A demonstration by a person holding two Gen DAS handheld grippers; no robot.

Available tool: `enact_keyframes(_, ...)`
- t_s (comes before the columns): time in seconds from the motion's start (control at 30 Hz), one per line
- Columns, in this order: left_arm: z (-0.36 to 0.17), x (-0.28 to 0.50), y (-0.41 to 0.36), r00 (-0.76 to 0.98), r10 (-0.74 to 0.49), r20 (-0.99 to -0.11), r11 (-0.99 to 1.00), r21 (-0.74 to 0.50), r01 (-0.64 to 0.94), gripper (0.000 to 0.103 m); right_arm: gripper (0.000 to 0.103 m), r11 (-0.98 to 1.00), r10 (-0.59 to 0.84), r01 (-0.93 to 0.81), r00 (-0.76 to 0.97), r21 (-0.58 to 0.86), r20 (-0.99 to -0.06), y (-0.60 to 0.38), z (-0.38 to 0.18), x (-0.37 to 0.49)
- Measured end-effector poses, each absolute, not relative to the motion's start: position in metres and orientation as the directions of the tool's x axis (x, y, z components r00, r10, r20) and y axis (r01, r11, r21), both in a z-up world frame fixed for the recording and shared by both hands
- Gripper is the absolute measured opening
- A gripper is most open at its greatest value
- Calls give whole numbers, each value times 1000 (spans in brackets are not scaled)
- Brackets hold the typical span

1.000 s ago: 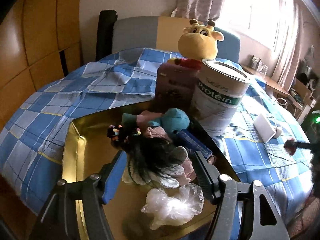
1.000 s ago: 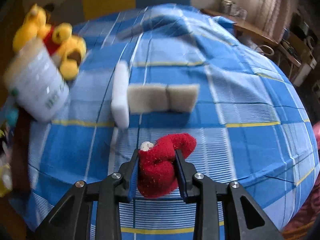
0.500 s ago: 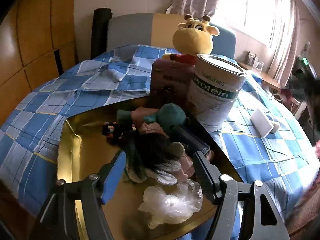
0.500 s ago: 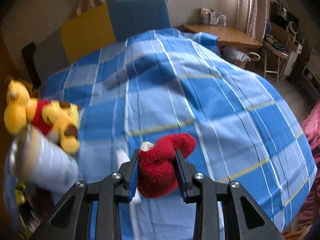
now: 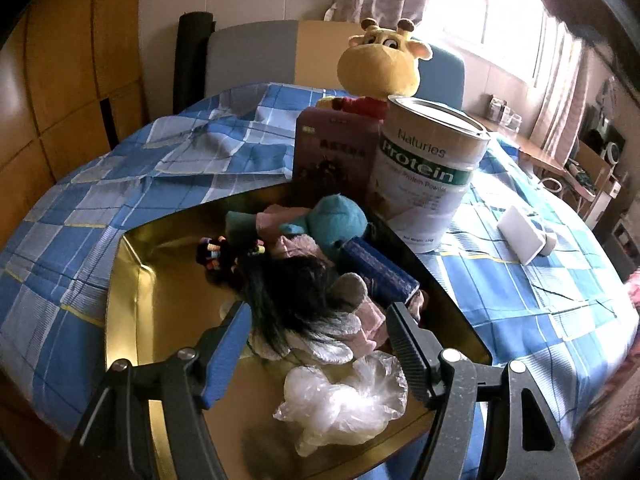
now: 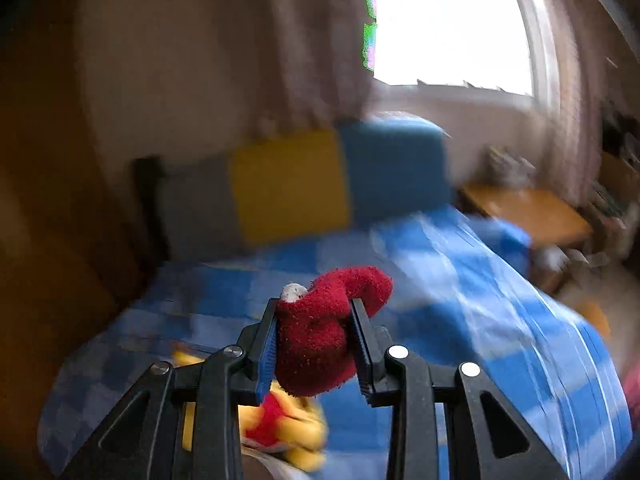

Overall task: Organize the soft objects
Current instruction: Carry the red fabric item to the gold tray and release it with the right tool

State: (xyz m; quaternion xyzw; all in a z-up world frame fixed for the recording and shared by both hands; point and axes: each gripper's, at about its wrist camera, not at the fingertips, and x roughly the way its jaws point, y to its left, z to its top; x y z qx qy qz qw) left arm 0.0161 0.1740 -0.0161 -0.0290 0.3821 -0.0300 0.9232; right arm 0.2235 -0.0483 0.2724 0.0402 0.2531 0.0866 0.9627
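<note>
Two grippers, one gold tray, assorted soft goods on a bed with a blue checked bedspread (image 5: 168,168).

Item 1: left gripper (image 5: 318,344). Jaws stand well apart over the near part of the gold tray (image 5: 132,280), pads pressing on nothing; a dark-haired doll (image 5: 292,300) in pink lies in the gap between them.

Item 2: right gripper (image 6: 314,340). Jaws narrowed and clamped on a red plush sock (image 6: 320,332), which bulges above and below the pads, a small white patch at its upper left. Held up in the air above the bedspread; right wrist view is heavily blurred.

Item 3: tray contents. A teal plush toy (image 5: 340,222) at the far end, touching a pink soft piece; a bunch of coloured hair ties (image 5: 216,250) to the left; a dark blue rolled item (image 5: 376,272) along the right wall; a crumpled clear plastic bag (image 5: 344,400) at the near end.

Item 4: goods beyond the tray. A purple box (image 5: 334,156) and a protein powder tin (image 5: 428,176), side by side just past the far rim. A yellow giraffe plush (image 5: 380,64) with a red collar stands behind both. A white sponge (image 5: 520,234) lies on the bedspread to the right of the tin, well apart from the tray.

Item 5: surroundings. Grey, yellow and blue headboard (image 6: 288,184), curtained window, wooden desk at the right.
</note>
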Motion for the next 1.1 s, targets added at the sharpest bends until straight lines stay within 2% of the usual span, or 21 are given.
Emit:
enact_keyframes(0.13,-17,15,178,705,-67,-706,997,-73,22,71,32,900,398,-433,783,40,-478,32,268,195)
enact_keyframes(0.2,-17,13,182,706,-57,-706,997,-72,9,71,32,822,478,-570,695,-6,-536,72,243,173)
enact_keyframes(0.33,-16,9,192,710,-28,-703,997,-67,-27,71,32,723,516,-691,554,-15,-654,109,182,141)
enact_keyframes(0.47,-14,5,203,714,7,-701,995,-64,-72,71,32,675,492,-738,434,16,-754,120,110,110)
enact_keyframes(0.63,-14,0,213,716,41,-697,991,-62,-117,72,32,650,491,-754,322,95,-809,114,48,71)
enact_keyframes(0.8,-14,-3,219,718,65,-693,988,-54,-142,75,32,652,505,-741,268,159,-820,102,16,47)
enact_keyframes(1.1,-16,-9,229,711,91,-698,983,-52,-178,76,32,647,523,-731,222,214,-823,98,-8,17)
